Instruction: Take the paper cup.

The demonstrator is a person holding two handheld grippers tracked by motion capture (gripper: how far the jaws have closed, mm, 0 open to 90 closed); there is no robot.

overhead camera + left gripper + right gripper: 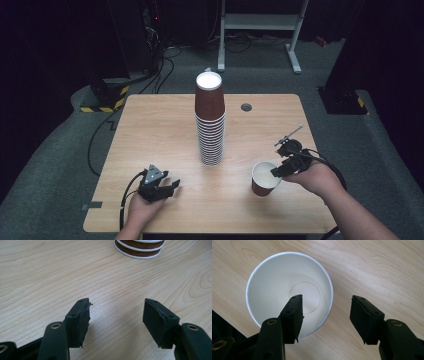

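A tall stack of brown paper cups (210, 120) stands upside down in the middle of the wooden table (160, 130); its lowest rims show at the top of the left gripper view (138, 250). A single brown cup (265, 178) with a white inside (287, 290) stands upright near the front right. My right gripper (276, 172) hangs over its rim, one jaw inside the cup and the other outside; the right gripper (327, 298) is open and the pads stand apart from the wall. My left gripper (170, 189) rests low at the front left, and the left gripper (116, 302) is open over bare wood.
A round cable hole (246, 107) sits in the table behind the stack. Beyond the table, a white metal frame (260, 22) and a black base with yellow stripes (102, 95) stand on the grey floor. The table's front edge lies close under both hands.
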